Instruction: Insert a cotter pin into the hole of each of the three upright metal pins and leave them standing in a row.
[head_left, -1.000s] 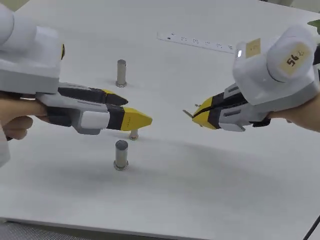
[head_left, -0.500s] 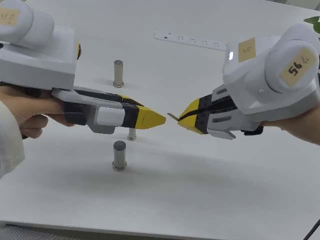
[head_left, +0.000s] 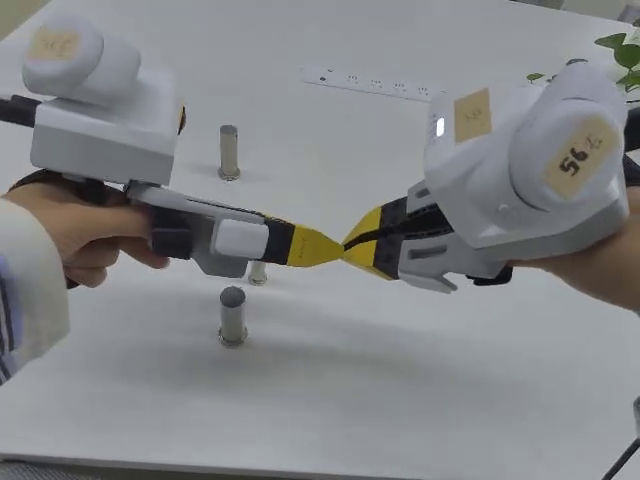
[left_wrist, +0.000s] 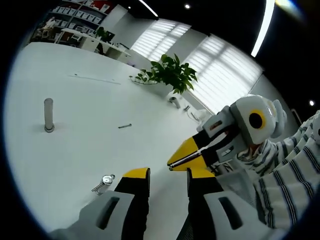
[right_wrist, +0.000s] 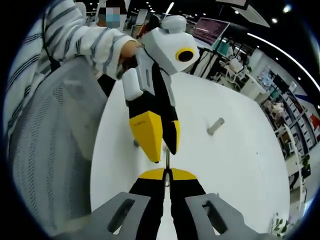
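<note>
The right gripper (head_left: 352, 247) is clenched on a cotter pin (right_wrist: 167, 161), whose free end sticks forward from its tips. The left gripper (head_left: 322, 247) meets it nose to nose, in the air above and a little to the right of the nearest upright metal pin (head_left: 232, 314). The left gripper's jaws are parted, and the cotter pin's free end points into the gap between them.

This looks like a mid-air handover or regrip. To do it well, the left gripper should close squarely on the free end, with the cotter pin lying along its jaws rather than across them. The right gripper should keep its clamp until that hold is firm. Enough of the cotter pin should stick out afterwards to reach a hole. The holes are too small to make out here.

The middle metal pin (head_left: 258, 272) stands just beyond the nearest one, half hidden under the left gripper. The far metal pin (head_left: 229, 150) stands well beyond it. A spare cotter pin (left_wrist: 125, 126) lies on the white table (head_left: 400, 400), farther off than the nearest pin.
</note>
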